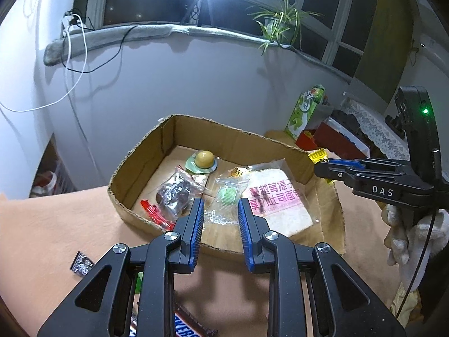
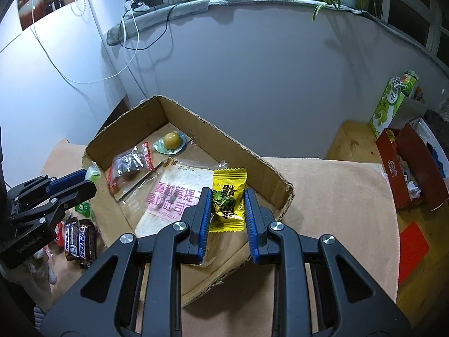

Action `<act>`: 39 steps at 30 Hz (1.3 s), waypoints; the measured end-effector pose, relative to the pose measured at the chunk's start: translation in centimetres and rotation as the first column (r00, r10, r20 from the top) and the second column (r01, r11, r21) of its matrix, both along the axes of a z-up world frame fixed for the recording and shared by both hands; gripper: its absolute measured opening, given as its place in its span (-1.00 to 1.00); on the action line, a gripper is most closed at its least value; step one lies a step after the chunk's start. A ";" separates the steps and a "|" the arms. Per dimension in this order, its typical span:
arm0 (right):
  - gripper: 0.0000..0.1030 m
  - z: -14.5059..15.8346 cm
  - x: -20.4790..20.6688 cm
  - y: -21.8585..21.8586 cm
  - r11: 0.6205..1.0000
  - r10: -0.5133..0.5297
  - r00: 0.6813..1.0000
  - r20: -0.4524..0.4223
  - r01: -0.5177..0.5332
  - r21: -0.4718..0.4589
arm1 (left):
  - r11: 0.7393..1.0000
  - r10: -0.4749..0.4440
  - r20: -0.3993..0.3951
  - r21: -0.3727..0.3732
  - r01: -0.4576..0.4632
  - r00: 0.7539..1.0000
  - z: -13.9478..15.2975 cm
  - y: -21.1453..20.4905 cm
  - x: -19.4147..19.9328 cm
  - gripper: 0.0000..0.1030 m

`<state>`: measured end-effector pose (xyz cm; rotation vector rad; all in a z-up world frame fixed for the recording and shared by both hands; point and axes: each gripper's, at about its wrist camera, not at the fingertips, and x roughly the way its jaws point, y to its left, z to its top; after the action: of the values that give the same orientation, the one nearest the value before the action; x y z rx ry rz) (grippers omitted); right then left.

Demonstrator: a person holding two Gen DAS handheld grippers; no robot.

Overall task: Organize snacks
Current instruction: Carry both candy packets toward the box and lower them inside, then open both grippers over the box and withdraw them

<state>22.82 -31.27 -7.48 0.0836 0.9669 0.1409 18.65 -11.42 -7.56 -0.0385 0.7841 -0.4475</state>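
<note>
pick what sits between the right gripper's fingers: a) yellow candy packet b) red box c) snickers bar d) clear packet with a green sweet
a: in the right wrist view the yellow candy packet stands between the right gripper's blue fingers, above the cardboard box; whether they pinch it is unclear.
</note>
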 end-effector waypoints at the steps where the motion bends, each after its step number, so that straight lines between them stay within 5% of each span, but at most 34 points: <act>1: -0.54 -0.1 0.0 0.0 1.000 0.001 1.000 -0.001 -0.001 -0.001 | 1.000 -0.001 -0.003 0.003 0.001 1.000 -0.1 -0.1 0.1 -0.55; 9: -0.49 -0.2 0.2 0.2 1.000 0.005 1.000 0.000 -0.005 -0.020 | 0.999 -0.008 -0.008 0.034 0.008 1.000 -0.3 -1.0 0.6 -0.51; 11: 0.04 -0.1 0.2 0.2 1.000 -0.001 1.000 0.010 0.001 -0.031 | 0.999 -0.007 -0.010 0.036 0.007 1.000 -0.4 -1.1 0.7 -0.43; 12: 0.16 0.1 0.1 0.2 0.999 -0.003 1.000 0.021 0.004 -0.033 | 0.999 -0.006 -0.012 0.037 0.006 1.000 -0.4 -1.1 0.7 -0.21; 39: 0.16 3.7 -5.8 3.6 0.998 0.058 0.994 0.089 -0.057 -0.007 | 0.999 0.048 0.051 -0.015 -0.047 0.998 2.7 3.3 -3.7 -0.13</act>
<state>17.03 -27.65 -3.77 0.0452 0.8807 0.1940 14.98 -8.17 -4.90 -0.0584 0.7286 -0.4078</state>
